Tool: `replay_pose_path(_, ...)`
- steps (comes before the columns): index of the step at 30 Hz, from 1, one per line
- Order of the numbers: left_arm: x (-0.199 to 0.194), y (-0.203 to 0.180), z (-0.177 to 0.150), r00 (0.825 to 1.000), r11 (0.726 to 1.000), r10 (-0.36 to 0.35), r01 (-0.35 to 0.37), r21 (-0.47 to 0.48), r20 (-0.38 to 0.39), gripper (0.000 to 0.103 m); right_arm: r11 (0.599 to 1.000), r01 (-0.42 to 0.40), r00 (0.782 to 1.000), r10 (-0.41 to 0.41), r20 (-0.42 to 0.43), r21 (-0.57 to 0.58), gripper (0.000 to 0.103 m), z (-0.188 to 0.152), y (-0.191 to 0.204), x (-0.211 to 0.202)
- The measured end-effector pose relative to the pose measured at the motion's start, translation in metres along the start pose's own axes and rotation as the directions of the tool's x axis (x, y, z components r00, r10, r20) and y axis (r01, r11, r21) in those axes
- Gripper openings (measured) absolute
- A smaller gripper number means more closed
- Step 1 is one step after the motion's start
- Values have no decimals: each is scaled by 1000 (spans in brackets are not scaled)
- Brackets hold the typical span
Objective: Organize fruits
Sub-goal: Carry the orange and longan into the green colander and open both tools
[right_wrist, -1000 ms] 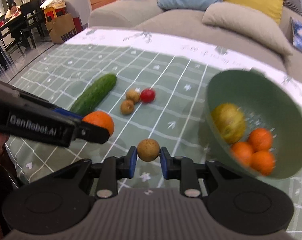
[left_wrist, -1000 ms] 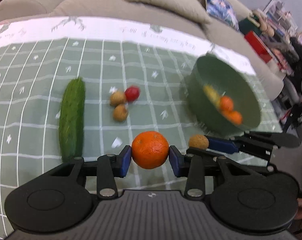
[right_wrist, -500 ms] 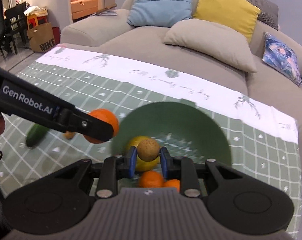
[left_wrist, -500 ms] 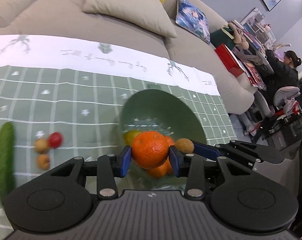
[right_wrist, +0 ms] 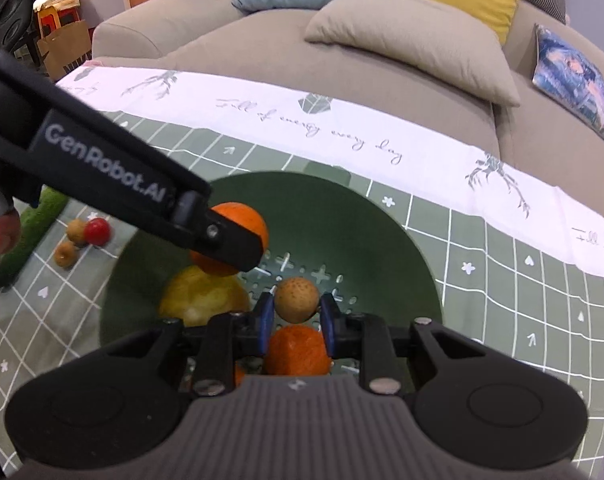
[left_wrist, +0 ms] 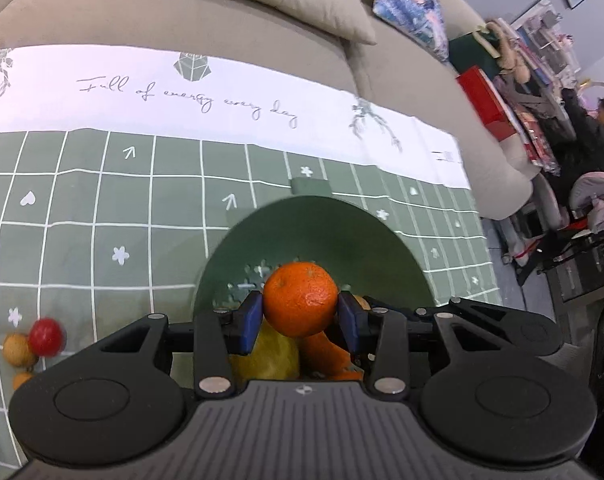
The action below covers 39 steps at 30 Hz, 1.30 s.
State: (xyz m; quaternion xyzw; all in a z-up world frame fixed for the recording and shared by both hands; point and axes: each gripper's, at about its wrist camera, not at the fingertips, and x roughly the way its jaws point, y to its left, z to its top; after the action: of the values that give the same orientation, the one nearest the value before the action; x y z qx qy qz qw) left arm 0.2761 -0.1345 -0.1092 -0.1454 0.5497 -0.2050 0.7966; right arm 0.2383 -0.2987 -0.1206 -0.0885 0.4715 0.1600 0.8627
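Left wrist view
Left tool (left_wrist: pixel 300 316): closed on an orange (left_wrist: pixel 300 299), its blue pads pressing the fruit's two sides.
Orange: round, pebbled peel, held over the bowl (left_wrist: pixel 302 224), likely so that it drops straight in once let go.
Bowl: green, smooth-walled, with cut-out holes in the bottom like a colander; it stands on the table (left_wrist: pixel 82 200).
Inside the bowl: a yellow fruit (left_wrist: pixel 268 356) and more orange peel show under the held orange.
Left of the bowl: a glossy red fruit (left_wrist: pixel 45 337) touching a dull brown fruit (left_wrist: pixel 17 350), both on the checked green cloth.

Right wrist view
Right tool (right_wrist: pixel 296 318): gripping a small, speckled brown ball-shaped fruit (right_wrist: pixel 296 300) between its pads.
Brown fruit: held over the bowl's (right_wrist: pixel 402 248) perforated bottom, above a rough-skinned orange (right_wrist: pixel 298 352) already lying there.
Left tool's arm (right_wrist: pixel 114 188): black, reaching in from the bowl's left, its orange (right_wrist: pixel 242 220) above the big yellow fruit (right_wrist: pixel 204 300).
Left of the bowl: a bumpy green cucumber (right_wrist: pixel 30 232), two brown fruits (right_wrist: pixel 66 254) and the red one (right_wrist: pixel 97 231) remain to be sorted.
Judgement: both fruits look ready for release into the bowl.
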Motion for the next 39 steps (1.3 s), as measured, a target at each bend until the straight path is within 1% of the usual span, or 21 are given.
replay_pose_path(3, 10, 4, 4, 1000, 1000, 17, -17, -8, -19, 45, 1000, -15, 1000, 15, -12, 10, 21, 3, -3, 12)
replay_pose_path(6, 16, 3, 3, 998, 999, 42, -42, 11, -40, 45, 1000, -28, 999, 28, -27, 7, 21, 5, -4, 23)
replay_pose_path(9, 18, -4, 3, 996, 995, 77, -74, 68, -42, 46, 999, -39, 998, 39, -47, -1, 21, 6, -4, 34)
replay_pose_path(11, 20, -7, 4, 996, 994, 77, -73, 79, -49, 46, 999, -44, 998, 44, -55, 1, 21, 6, -5, 38)
replay_pose_path(16, 23, -14, 2, 993, 987, 110, -103, 127, -48, 47, 999, -52, 997, 53, -65, 11, 21, 5, -7, 45)
replay_pose_path(19, 24, -14, 3, 993, 987, 108, -101, 128, -49, 47, 998, -57, 996, 58, -71, 17, 21, 7, -10, 51)
replay_pose_path(20, 24, -14, 3, 993, 987, 107, -100, 126, -51, 51, 998, -58, 996, 59, -73, 18, 21, 7, -9, 52)
replay_pose_path(21, 24, -14, 4, 993, 987, 106, -100, 123, -50, 53, 998, -58, 995, 59, -75, 19, 21, 8, -9, 53)
replay_pose_path(22, 24, -13, 5, 994, 989, 96, -90, 116, -50, 55, 998, -57, 995, 58, -78, 19, 24, 8, -9, 53)
replay_pose_path(25, 22, -10, 6, 995, 992, 90, -85, 98, -49, 58, 999, -51, 995, 52, -80, 20, 23, 7, -10, 54)
replay_pose_path(27, 20, -8, 6, 995, 993, 89, -84, 87, -54, 58, 999, -47, 995, 49, -81, 22, 23, 8, -10, 54)
replay_pose_path(29, 15, -6, 5, 996, 995, 72, -68, 76, -53, 58, 999, -35, 996, 37, -80, 22, 27, 9, -10, 52)
replay_pose_path(30, 11, -6, 5, 997, 995, 65, -61, 73, -49, 58, 999, -32, 997, 34, -76, 24, 33, 9, -10, 51)
replay_pose_path(31, 6, -5, 4, 997, 996, 57, -54, 74, -43, 58, 999, -31, 997, 33, -71, 26, 34, 10, -11, 49)
replay_pose_path(33, -3, -5, 4, 998, 996, 45, -43, 78, -32, 58, 999, -29, 997, 31, -64, 26, 35, 11, -11, 45)
replay_pose_path(35, -14, -6, 3, 999, 996, 38, -37, 80, -20, 58, 999, -23, 998, 25, -56, 25, 37, 11, -10, 39)
replay_pose_path(39, -36, -9, -1, 999, 994, 45, -46, 95, 9, 58, 1000, 3, 999, -2, -42, 21, 39, 12, -3, 24)
